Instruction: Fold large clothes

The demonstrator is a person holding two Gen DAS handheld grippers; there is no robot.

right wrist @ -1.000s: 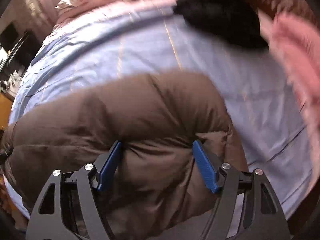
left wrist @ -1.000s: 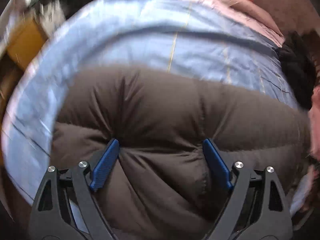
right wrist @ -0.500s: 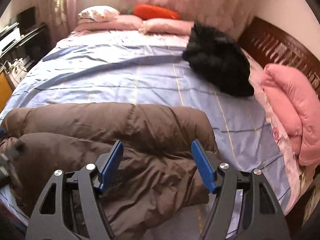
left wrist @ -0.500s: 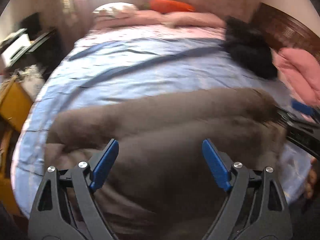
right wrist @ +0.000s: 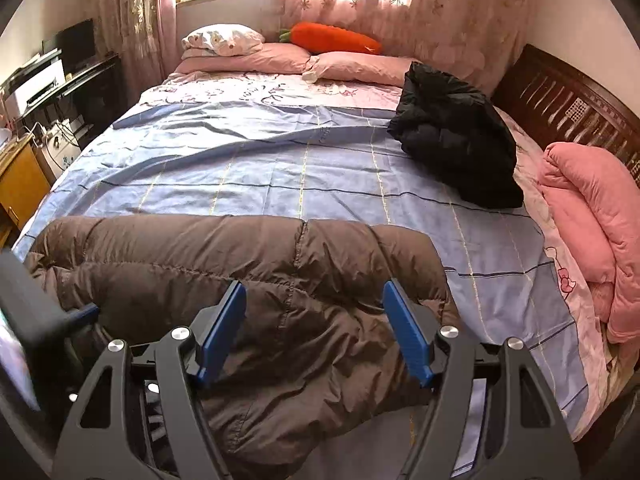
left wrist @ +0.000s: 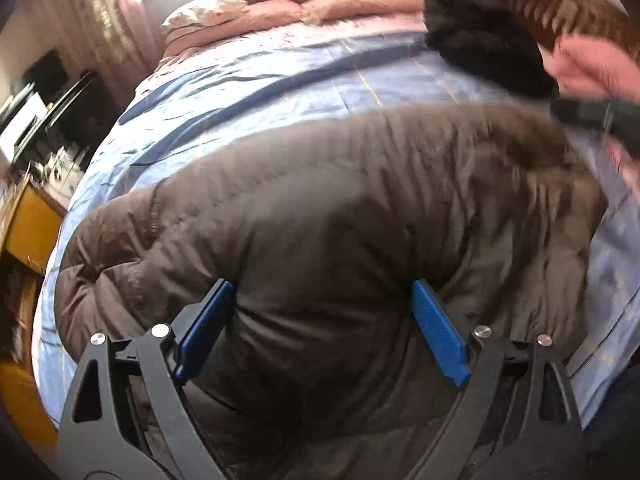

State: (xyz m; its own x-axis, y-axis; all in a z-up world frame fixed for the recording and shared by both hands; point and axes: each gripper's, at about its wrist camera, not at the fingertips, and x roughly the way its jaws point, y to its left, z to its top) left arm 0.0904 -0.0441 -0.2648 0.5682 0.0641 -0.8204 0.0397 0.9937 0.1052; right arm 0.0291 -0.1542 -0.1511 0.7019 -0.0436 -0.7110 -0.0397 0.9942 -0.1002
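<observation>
A brown puffer jacket (right wrist: 200, 248) lies folded into a thick bundle across the near edge of the bed's blue sheet (right wrist: 280, 160). My right gripper (right wrist: 314, 290) hovers over the bundle's right half, jaws wide open, the pads not squeezing the fabric. My left gripper (left wrist: 322, 288) is low over the same jacket (left wrist: 360, 200), also wide open, with puffy fabric bulging up between its blue pads (left wrist: 436, 332). The left view is motion-blurred. The left gripper's body shows as a dark blur at the left edge of the right wrist view.
A black jacket (right wrist: 456, 140) lies crumpled at the far right of the bed beside a dark wooden bed frame (right wrist: 568, 100). A pink quilt (right wrist: 588, 208) is bunched at the right edge. Pillows and an orange carrot cushion (right wrist: 332, 38) sit at the far end. A desk (right wrist: 16, 176) stands left.
Both grippers have drawn back and up from the jacket, where their pads were sunk in the fabric. The right view now takes in the whole bed. The jaws kept their width.
</observation>
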